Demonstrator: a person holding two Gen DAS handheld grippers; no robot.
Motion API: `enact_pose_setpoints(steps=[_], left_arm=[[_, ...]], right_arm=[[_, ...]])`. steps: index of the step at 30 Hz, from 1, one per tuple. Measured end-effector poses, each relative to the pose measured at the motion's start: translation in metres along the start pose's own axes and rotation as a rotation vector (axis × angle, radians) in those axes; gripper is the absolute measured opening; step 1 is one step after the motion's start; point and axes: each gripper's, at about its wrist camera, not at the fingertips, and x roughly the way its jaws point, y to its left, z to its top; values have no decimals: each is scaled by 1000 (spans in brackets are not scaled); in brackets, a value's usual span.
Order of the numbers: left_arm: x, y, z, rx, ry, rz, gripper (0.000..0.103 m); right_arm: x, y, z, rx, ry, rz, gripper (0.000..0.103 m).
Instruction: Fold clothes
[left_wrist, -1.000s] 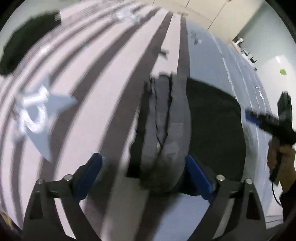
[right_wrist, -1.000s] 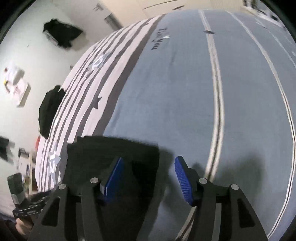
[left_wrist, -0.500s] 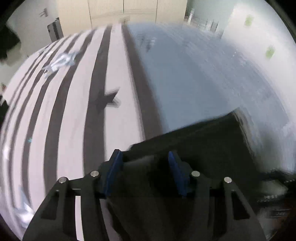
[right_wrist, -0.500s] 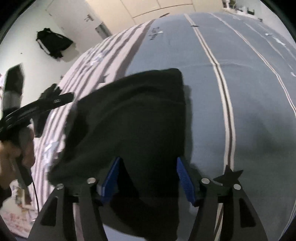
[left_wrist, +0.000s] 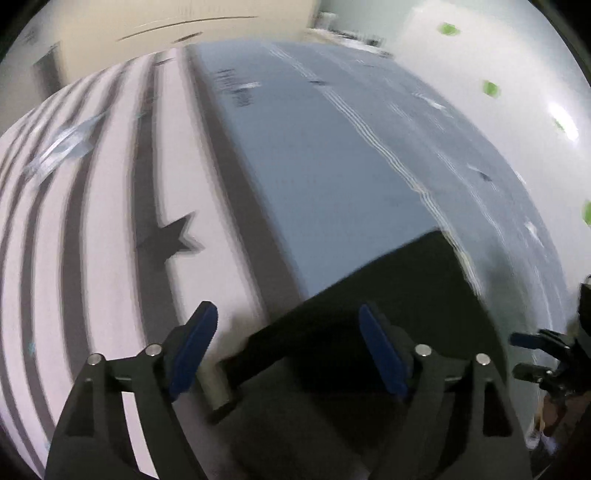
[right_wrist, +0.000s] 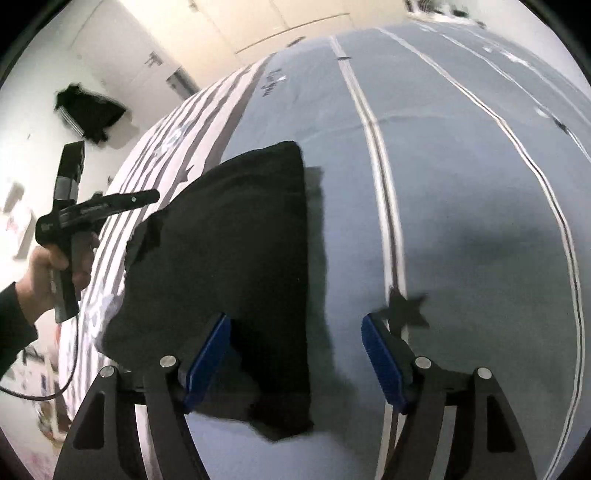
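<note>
Closest to me, my right gripper (right_wrist: 293, 350) has its blue pads spread and widening, nothing pinched; the near edge of the black garment (right_wrist: 236, 258) lies under its left pad, flat on the grey-blue side of the bedspread (right_wrist: 461, 206). My left gripper (left_wrist: 286, 347) is likewise spread and opening, its pads standing above the garment's near left corner without pressing it. The garment looks folded into a compact slab, straddling the border where the bedspread's grey-blue meets its striped half. My worry: with both tools so low over the cloth, a pad could snag an edge as I pull back and drag the top layer open. The ragged left edge, where a flap sticks out, looks likeliest to catch or spring loose. Farther off, my left hand (right_wrist: 55, 266) grips its tool handle. Beyond the bed, a second dark garment (right_wrist: 88, 110) sits on the floor by the wall. Count: two grippers, one garment on the bed, one more on the floor, one bedspread.
</note>
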Motion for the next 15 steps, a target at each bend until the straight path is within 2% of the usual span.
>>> enact_pose_setpoints(steps=[4, 7, 11, 15], left_arm=[[28, -22, 17, 133, 82, -109, 84], [62, -17, 19, 200, 182, -139, 85], [80, -3, 22, 175, 243, -252, 89], [86, -8, 18, 225, 296, -338, 89]], right_arm=[[-6, 2, -21, 99, 19, 10, 70], [2, 13, -36, 161, 22, 30, 71], [25, 22, -50, 233, 5, 22, 71], [38, 16, -52, 354, -44, 76, 75]])
